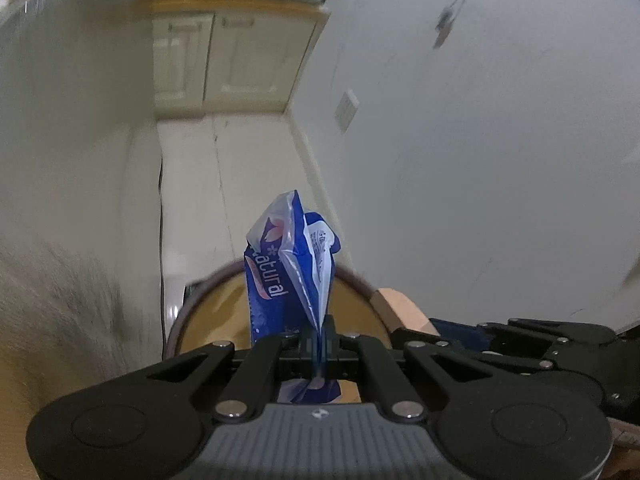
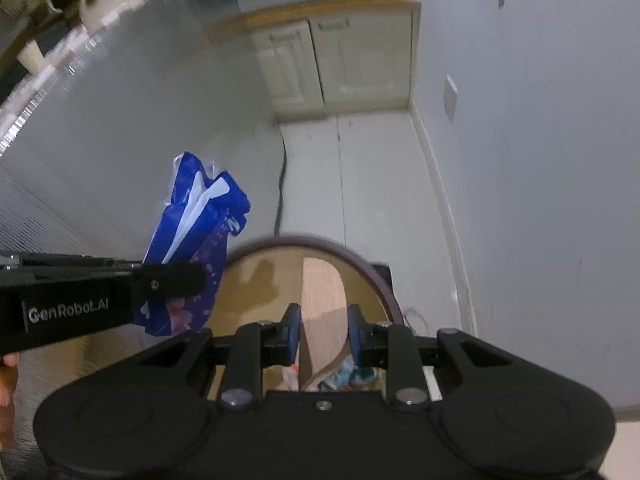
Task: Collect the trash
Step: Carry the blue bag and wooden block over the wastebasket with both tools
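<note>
1. The left gripper (image 1: 320, 340) pinches a crinkled, glossy blue plastic wrapper (image 1: 288, 268) above a round, tan-lined bin (image 2: 256, 280) with a dark rim.
2. The right gripper (image 2: 324, 332) clamps a flat, pale wooden strip (image 2: 322, 300) over that bin.
3. Only the right wrist view shows crumpled trash (image 2: 340, 376) inside the bin.

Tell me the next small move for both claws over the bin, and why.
Probably bring the left claw a little further over the round bin, then open both. It pinches the blue plastic wrapper, which in the right wrist view hangs at the bin's left rim rather than over its middle. The right claw already holds its flat pinkish-tan piece above the opening.
</note>
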